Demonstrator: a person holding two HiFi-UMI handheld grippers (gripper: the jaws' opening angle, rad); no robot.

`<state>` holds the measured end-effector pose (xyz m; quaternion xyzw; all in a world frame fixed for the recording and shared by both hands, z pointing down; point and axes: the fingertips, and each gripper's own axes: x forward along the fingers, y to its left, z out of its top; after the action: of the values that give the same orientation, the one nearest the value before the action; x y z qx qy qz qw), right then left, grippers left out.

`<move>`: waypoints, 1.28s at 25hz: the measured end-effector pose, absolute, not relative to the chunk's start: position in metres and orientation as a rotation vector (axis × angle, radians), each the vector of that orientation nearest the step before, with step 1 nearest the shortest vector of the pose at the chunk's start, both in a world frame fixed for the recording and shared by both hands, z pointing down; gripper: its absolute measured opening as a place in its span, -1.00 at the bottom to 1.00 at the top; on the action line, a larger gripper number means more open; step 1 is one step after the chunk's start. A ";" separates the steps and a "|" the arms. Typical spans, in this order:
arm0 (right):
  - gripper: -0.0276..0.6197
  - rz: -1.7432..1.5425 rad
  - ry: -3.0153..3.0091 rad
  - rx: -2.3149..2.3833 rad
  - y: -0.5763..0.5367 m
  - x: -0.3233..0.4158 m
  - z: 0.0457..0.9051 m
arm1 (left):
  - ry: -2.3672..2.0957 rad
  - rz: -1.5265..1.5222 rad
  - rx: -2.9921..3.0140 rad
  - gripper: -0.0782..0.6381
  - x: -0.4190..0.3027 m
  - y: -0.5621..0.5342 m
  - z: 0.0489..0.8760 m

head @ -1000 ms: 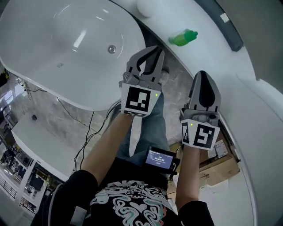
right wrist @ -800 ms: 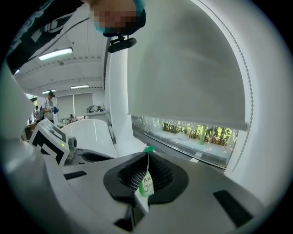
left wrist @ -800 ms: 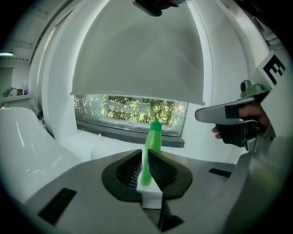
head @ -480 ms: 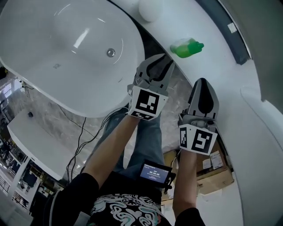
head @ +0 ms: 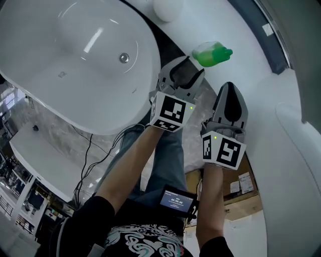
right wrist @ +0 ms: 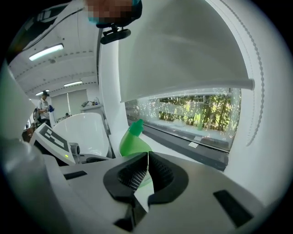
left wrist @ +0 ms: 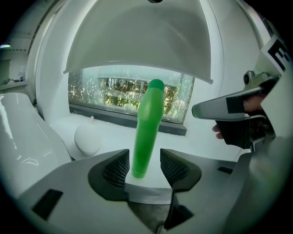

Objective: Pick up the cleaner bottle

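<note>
Left gripper (left wrist: 144, 165), one of two, has its jaws opening. The single cleaner bottle (left wrist: 147, 128) shows framed in the gap, seemingly just beyond the tips, and the pads do not touch it. Right gripper (right wrist: 147, 170) is closed on nothing, its pads together. That one bottle stands upright on the white ledge (head: 251, 85) below the window (left wrist: 114, 96), near one white rounded object (head: 168, 9). It is translucent green, broad from one side and slim edge-on, tapering to a darker green cap. One white bathtub (head: 60, 60) lies to the left.
</note>
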<state>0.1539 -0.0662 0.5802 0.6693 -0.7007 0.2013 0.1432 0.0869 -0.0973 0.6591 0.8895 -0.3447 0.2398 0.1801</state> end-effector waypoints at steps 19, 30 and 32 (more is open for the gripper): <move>-0.83 0.673 -1.999 1.950 -0.069 0.166 0.606 | -0.988 0.816 2.500 -0.02 0.115 -0.125 0.719; -0.83 0.694 -2.002 1.936 -0.072 0.168 0.618 | -0.953 0.874 2.536 -0.02 0.125 -0.131 0.747; -0.83 0.698 -2.000 1.933 -0.072 0.169 0.620 | -0.935 0.872 2.547 -0.02 0.128 -0.130 0.749</move>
<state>0.1686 -0.0719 0.6200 0.6679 -0.6908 0.2411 0.1366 0.1281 -0.1302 0.7490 0.8843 -0.3245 0.3027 0.1456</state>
